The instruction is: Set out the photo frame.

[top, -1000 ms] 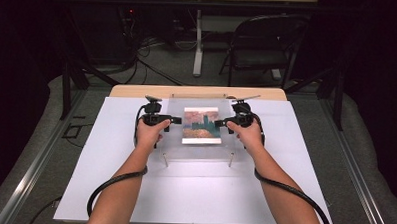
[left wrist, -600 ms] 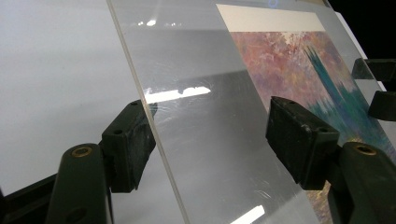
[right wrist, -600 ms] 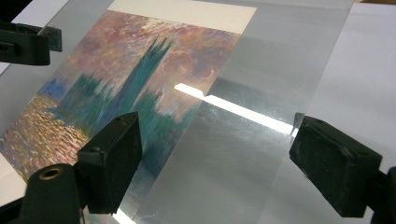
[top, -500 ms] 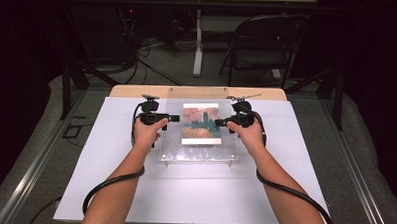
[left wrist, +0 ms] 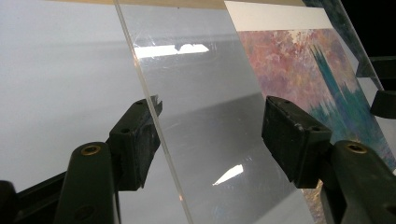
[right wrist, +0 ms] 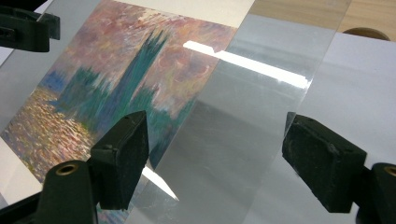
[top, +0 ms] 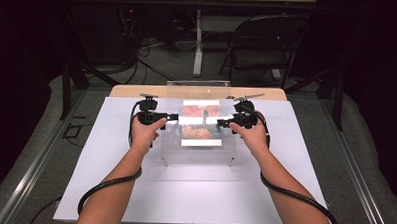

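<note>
We judge the clear acrylic sheet stiff, slick and scratch-prone, so our left gripper and right gripper, jaws closing in but not yet clamped, should pinch its side edges.

Both forearms are bare, no sleeves in sight, and each hand carries a black tool. The left gripper and right gripper each have two blocky black jaws with rubbery pads and brass-coloured rivets on the arms behind them. Thick black cables loop from both.
</note>
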The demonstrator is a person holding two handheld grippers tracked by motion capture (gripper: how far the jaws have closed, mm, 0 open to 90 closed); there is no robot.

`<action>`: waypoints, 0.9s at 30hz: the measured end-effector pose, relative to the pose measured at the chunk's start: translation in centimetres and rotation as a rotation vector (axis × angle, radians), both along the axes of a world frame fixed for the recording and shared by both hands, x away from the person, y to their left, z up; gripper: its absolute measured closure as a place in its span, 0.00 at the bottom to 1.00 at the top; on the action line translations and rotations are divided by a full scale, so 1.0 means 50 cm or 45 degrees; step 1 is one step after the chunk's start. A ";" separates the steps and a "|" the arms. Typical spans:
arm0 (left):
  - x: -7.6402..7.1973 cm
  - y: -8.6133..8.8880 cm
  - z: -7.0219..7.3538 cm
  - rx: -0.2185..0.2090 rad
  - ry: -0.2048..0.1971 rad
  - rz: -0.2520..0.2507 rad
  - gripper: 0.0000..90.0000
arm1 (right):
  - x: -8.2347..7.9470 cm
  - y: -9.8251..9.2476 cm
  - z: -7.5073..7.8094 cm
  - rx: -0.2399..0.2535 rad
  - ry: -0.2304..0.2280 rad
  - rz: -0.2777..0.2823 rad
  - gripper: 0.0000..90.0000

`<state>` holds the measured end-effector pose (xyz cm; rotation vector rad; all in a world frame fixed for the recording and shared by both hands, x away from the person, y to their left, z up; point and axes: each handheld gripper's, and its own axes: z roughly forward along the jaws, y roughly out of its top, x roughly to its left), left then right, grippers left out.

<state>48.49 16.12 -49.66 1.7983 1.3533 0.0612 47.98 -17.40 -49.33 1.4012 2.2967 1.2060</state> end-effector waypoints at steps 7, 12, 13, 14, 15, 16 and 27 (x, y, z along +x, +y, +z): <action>-0.011 0.004 0.010 -0.006 -0.022 -0.003 0.43 | -0.010 0.000 0.010 -0.016 -0.037 0.011 0.26; -0.016 0.006 0.017 -0.004 -0.035 -0.008 0.44 | -0.015 -0.003 0.016 -0.020 -0.045 0.012 0.29; -0.018 0.006 0.019 -0.006 -0.038 -0.007 0.45 | -0.017 -0.003 0.018 -0.020 -0.045 0.014 0.29; -0.023 0.009 0.024 -0.009 -0.043 -0.014 0.46 | -0.022 -0.003 0.023 -0.029 -0.054 0.015 0.30; -0.026 0.010 0.026 -0.012 -0.050 -0.017 0.47 | -0.025 -0.004 0.026 -0.033 -0.059 0.018 0.31; -0.029 0.011 0.030 -0.010 -0.054 -0.019 0.47 | -0.028 -0.005 0.029 -0.036 -0.065 0.017 0.33; -0.067 0.017 0.058 -0.016 -0.121 -0.040 0.54 | -0.066 -0.026 0.056 -0.008 -0.114 0.027 0.47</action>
